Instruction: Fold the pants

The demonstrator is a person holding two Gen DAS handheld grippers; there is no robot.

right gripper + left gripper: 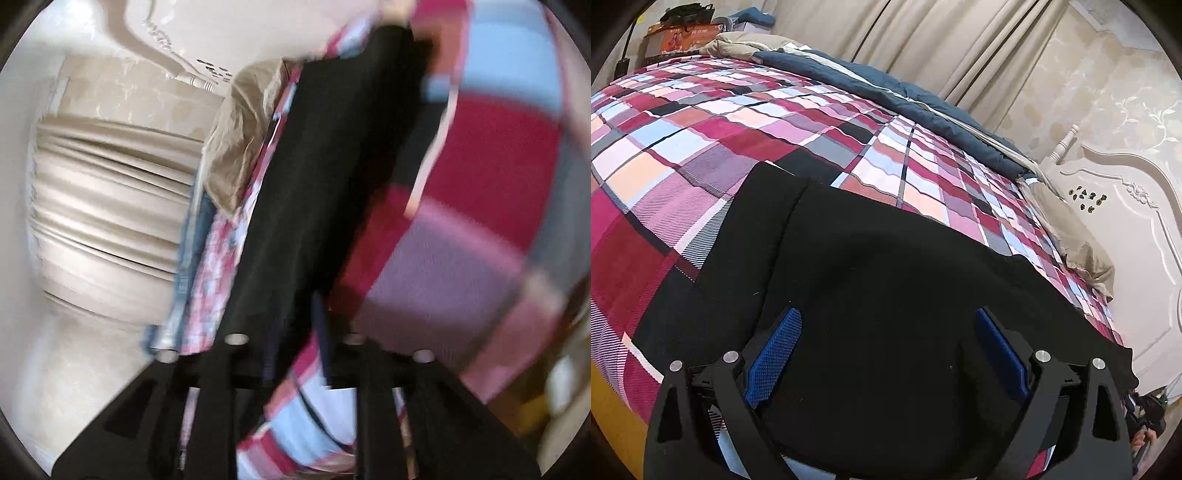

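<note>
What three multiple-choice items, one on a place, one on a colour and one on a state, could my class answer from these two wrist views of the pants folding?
1. Where do the black pants lie?
A. on the plaid bedspread
B. on the floor
C. over the white headboard

2. What colour are the pads of the left tongs?
A. red
B. blue
C. yellow

3. How do the left tongs stand?
A. shut on the pants
B. shut on a pillow
C. open, with black cloth showing between the pads

Answers:
1. A, the black cloth spreads over the checked cover in the left wrist view.
2. B, both textured pads show blue.
3. C, the pads stand wide apart and grip nothing.

The right wrist view is too blurred to tell how the right tongs stand.
</note>
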